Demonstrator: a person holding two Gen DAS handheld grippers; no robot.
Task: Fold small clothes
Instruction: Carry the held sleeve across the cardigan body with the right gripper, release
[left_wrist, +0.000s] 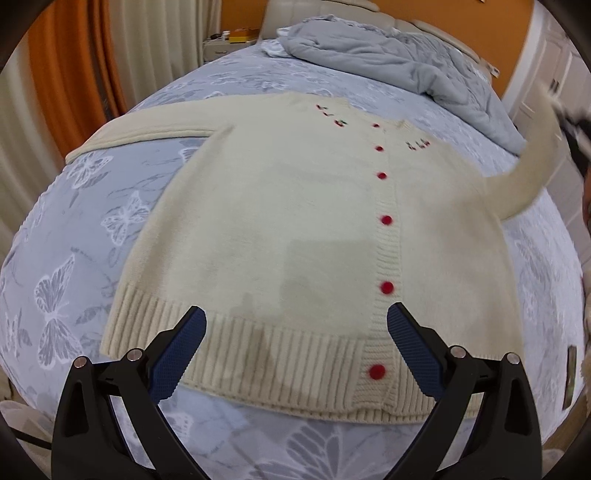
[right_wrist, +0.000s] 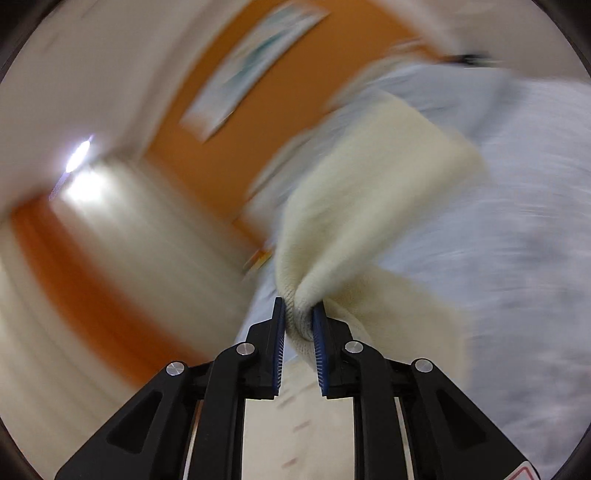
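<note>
The bed (left_wrist: 92, 206) is the biggest thing here; it has a pale blue cover with white butterflies on it; a grey quilt (left_wrist: 388, 55) lies bunched up at the far end, well apart from the work.

On the bed lies the cardigan (left_wrist: 277, 221); it is cream, spread flat with its front up, and its hem is near the left wrist camera; a row of red buttons (left_wrist: 386, 220) runs down the front; small red and green stitching sits near the neck, too blurred to tell what it shows.

One sleeve, the left sleeve (left_wrist: 147, 131), lies flat and straight out to the side; the right sleeve (left_wrist: 532, 162) is lifted off the bed and stretched up toward the edge of the view.

The right tongs (right_wrist: 299, 314) are closed tight on the cuff end of that sleeve; the knit bunches between the blue pads; this view is very blurred, so it looks like a fast swing.

The left tongs (left_wrist: 297, 319) are wide open and hold nothing; they hover just above the hem.

The step in hand looks like folding the right sleeve in over the body; the next move likely calls for laying that sleeve flat across the front and then letting go; the left tongs could press the hem so the cardigan does not slide.

No brand, label or words can be read anywhere.
</note>
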